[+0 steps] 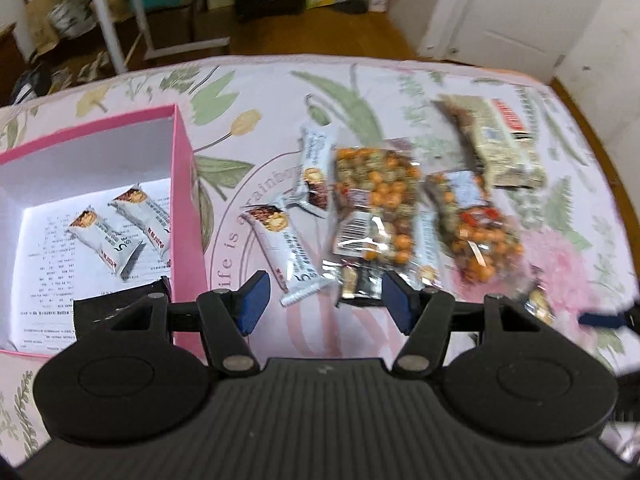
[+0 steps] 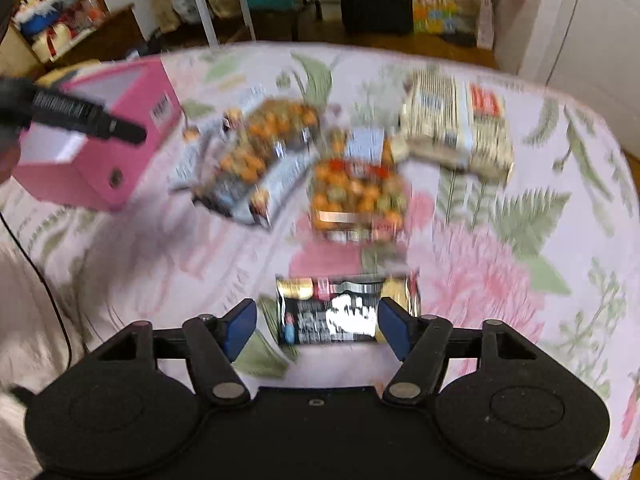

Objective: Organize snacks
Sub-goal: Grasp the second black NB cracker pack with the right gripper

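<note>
From the left wrist, the left gripper point(image 1: 324, 300) is held apart over loose snack bars point(image 1: 280, 248) – two more lie in the pink box point(image 1: 182, 184). From the right wrist, the right gripper point(image 2: 316, 326) is spread around a dark packet point(image 2: 340, 312), pads not pressing.

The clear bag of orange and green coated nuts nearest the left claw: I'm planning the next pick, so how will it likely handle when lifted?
The nut bag will probably sag and shift, since it is loose round pieces in thin film. The glossy, crinkled wrapper looks slippery, so a pinch near its edge may slide. It overlaps a white snack bar and may drag it along.
</note>
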The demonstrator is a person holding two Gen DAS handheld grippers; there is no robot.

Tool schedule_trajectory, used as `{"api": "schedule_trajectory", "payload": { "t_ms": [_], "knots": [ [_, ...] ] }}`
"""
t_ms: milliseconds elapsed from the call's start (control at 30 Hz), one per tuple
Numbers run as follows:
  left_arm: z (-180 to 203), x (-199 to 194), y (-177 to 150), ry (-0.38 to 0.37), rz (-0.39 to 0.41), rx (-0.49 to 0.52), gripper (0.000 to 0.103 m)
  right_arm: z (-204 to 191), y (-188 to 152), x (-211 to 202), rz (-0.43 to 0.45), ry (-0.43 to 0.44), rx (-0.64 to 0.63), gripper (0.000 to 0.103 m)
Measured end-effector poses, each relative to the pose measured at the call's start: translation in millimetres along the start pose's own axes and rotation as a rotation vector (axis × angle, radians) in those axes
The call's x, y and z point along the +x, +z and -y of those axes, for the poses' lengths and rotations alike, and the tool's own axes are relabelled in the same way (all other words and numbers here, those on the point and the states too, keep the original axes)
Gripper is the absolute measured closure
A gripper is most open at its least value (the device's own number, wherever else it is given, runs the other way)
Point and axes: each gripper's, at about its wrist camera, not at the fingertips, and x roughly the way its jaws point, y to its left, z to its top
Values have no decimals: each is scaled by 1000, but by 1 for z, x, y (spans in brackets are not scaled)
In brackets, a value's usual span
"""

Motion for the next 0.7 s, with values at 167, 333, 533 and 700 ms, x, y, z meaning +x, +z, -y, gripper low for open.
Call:
{"api": "schedule_trajectory", "payload": {
  "t_ms": [167, 333, 533, 700],
  "knots": [
    [3, 21, -4, -6, -21, -25, 45, 14, -9, 20, -23, -31, 17, 25],
    [26, 31, -25, -113, -55, -7, 45, 28, -10, 29, 5, -45, -67, 20],
    [66, 51, -58, -269, -131, 16, 51, 44, -14, 37, -1, 25, -120, 13],
    [88, 68, -80, -363, -182, -18, 53, 41, -20, 47, -14, 58, -152, 13]
  ]
}}
